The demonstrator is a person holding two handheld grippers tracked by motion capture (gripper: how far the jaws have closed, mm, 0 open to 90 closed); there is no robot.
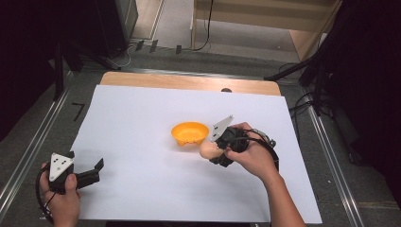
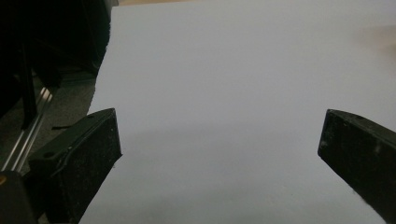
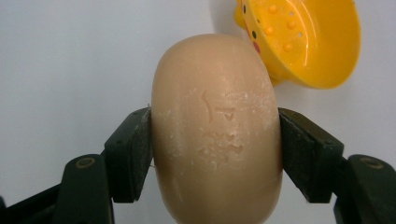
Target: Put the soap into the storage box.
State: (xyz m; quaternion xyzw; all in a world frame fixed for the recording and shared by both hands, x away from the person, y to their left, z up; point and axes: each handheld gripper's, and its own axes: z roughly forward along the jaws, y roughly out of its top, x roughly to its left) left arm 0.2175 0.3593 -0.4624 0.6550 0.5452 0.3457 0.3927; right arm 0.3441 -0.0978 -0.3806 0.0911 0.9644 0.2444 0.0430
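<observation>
A tan oval bar of soap (image 3: 215,126) with stamped marks is clamped between the two black jaws of my right gripper (image 3: 215,154). In the high view the soap (image 1: 208,150) sits at the tip of the right gripper (image 1: 215,151), just right of and in front of a small orange dish (image 1: 189,134) with holes and bumps inside. That orange dish (image 3: 303,42) lies beyond the soap at the upper right in the right gripper view. My left gripper (image 1: 97,168) rests at the table's front left, open, with only white paper between its jaws (image 2: 219,149).
A large white sheet (image 1: 142,156) covers most of the wooden table (image 1: 189,81). Metal rails run along both sides. Dark stands and cables stand beyond the far edge and at the right.
</observation>
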